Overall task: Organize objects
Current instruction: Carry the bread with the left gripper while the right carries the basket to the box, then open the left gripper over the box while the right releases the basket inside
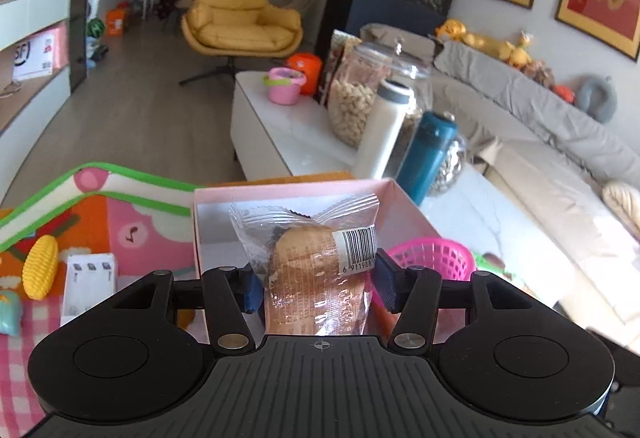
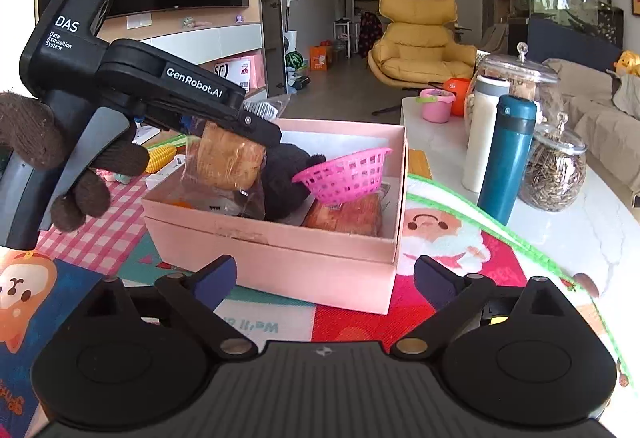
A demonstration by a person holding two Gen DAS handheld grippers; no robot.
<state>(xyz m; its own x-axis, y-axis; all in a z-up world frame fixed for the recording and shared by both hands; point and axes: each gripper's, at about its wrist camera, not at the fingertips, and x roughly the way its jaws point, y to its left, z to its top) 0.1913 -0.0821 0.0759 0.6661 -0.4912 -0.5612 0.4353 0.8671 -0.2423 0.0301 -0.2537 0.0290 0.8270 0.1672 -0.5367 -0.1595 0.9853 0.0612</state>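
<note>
Here, a pink box (image 2: 276, 262) sits center frame on a cartoon mat (image 2: 460, 262), holding a pink basket (image 2: 344, 173), a dark plush (image 2: 284, 177) & a wrapped pastry (image 2: 344, 215). Upper left, the left gripper (image 1: 316, 280) clamps a wrapped bun (image 1: 308, 270) over the box. Bottom, the right gripper (image 2: 322, 278) hangs w/ fingers spread, empty, just in front of the box.

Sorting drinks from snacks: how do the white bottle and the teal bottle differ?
The white bottle is pale with a grey cap; the teal bottle is dark blue-green with a black band below its lid. The white one stands farther back, the teal one nearer the pink box. Both stand upright, capped, on the white table.
</note>
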